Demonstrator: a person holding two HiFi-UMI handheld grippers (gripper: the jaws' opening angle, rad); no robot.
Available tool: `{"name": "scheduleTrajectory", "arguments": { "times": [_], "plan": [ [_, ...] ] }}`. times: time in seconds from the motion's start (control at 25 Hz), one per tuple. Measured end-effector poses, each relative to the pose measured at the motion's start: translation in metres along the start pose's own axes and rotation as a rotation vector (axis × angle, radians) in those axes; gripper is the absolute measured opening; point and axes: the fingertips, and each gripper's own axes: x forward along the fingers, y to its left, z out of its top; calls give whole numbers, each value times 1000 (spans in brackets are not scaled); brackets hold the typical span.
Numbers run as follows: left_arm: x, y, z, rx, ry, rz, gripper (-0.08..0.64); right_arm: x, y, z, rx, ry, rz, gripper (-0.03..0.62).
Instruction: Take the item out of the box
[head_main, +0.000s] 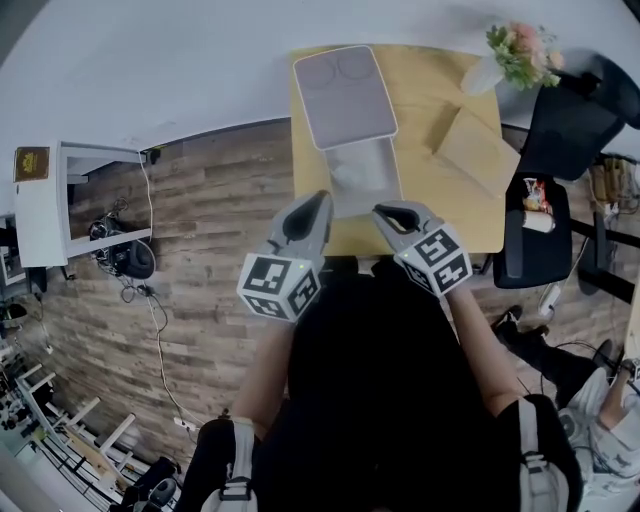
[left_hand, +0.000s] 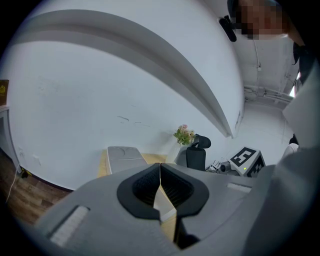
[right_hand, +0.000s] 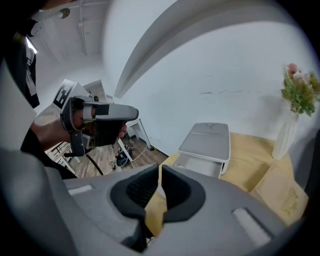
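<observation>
Item (head_main: 365, 178): pale, indistinct, inside open grey box (right_hand: 198, 167) on wooden table (head_main: 445, 215); lid (head_main: 345, 95) flipped back toward 12 o'clock. Left tongs (head_main: 323, 198) pressed together, empty, at box's 7 o'clock. Right tongs (head_main: 379, 210) barely parted, empty, 5 o'clock.

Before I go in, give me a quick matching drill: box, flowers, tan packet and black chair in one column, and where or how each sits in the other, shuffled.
Things:
1. box
2. vase of flowers
3. tan packet
4. black chair

Places or states:
A. lies flat on the table, right of the box
B. off the table, by its right edge
C. stands open on the table's left half
D. stands at the table's far right corner

Pairs: 1-C, 2-D, 3-A, 4-B
</observation>
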Motion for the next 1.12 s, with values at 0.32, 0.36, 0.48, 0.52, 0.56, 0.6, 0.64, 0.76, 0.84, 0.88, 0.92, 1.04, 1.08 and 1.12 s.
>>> {"name": "scheduleTrajectory", "arguments": {
  "times": [0.32, 0.36, 0.48, 0.52, 0.56, 0.6, 0.64, 0.76, 0.84, 0.88, 0.92, 1.04, 1.08, 1.12],
  "plan": [
    [7, 26, 2, 5, 31, -65, 12, 29, -8, -2, 40, 50, -66, 26],
    [8, 28, 1, 6, 36, -73, 12, 32, -9, -3, 45, 55, -74, 26],
    [10, 37, -1, 9, 52, -92, 12, 41, -13, -5, 62, 63, -99, 26],
    [10, 40, -2, 8, 57, -97, 12, 44, -14, -6, 69, 66, -106, 26],
    [11, 42, -3, 8, 62, -102, 12, 47, -15, -7, 76, 71, -112, 26],
    [11, 44, -4, 8, 68, -107, 12, 50, -16, -9, 83, 77, -117, 26],
    [10, 46, -5, 9, 74, -113, 12, 53, -17, -11, 88, 84, -122, 26],
    [9, 52, -7, 14, 85, -124, 12, 63, -20, -14, 102, 98, -137, 28],
    [10, 58, -9, 17, 92, -126, 12, 69, -23, -16, 107, 106, -148, 34],
    [10, 61, -9, 17, 94, -126, 12, 72, -25, -17, 108, 112, -151, 34],
    [10, 63, -9, 16, 95, -125, 12, 75, -26, -17, 108, 119, -154, 34],
    [8, 69, -7, 12, 93, -124, 12, 82, -28, -20, 114, 134, -158, 37],
    [8, 71, -7, 11, 92, -124, 12, 85, -29, -21, 115, 139, -159, 46],
    [8, 72, -7, 11, 93, -125, 12, 87, -30, -21, 114, 144, -159, 51]
  ]
}}
